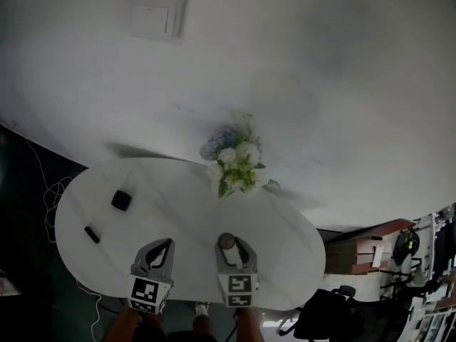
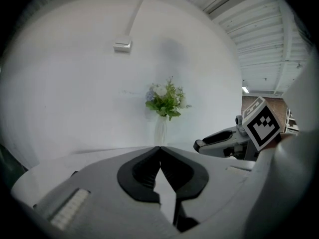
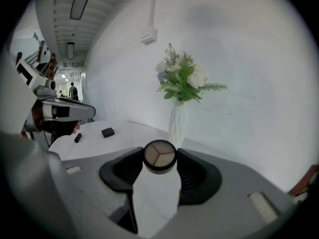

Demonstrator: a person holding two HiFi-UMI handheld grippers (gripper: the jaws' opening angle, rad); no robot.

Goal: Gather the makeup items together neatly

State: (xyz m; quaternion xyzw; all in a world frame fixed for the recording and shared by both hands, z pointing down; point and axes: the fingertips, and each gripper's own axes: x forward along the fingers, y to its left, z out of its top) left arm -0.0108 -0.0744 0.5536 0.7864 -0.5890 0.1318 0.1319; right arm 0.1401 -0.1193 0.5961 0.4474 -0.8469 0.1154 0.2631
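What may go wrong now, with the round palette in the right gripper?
The right gripper holds the round palette only by its rim; it might slip out. The flower vase stands ahead; a swing could tip it. The small black stick lies near the table edge and might roll off.

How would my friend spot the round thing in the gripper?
At the white oval table with the flower vase, look near the front edge. The right gripper pinches a small round palette showing three tan wedges. The square case and stick lying farther left are plain black.
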